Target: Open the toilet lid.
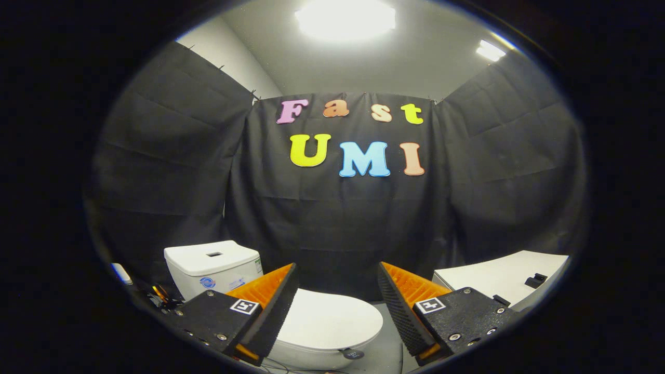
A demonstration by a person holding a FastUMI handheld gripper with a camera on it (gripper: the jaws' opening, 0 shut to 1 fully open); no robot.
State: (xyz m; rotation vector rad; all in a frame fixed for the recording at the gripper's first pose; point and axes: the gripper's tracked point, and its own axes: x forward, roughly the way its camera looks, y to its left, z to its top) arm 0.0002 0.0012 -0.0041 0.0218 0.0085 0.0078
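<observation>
Between my two fingers, just ahead and below, sits the toilet lid (327, 322), white, lying flat and closed over the bowl. My gripper (337, 306) is spread wide, nothing held, both fingers clear of the lid. A small dark tag (352, 354) rests at the lid's near edge. Beyond my left finger stands the tank (213, 265), a flush button on its top. Off past my right finger, a white counter (504, 275) carries a small black object (535, 280). Ceiling lights (345, 18) glare overhead.
</observation>
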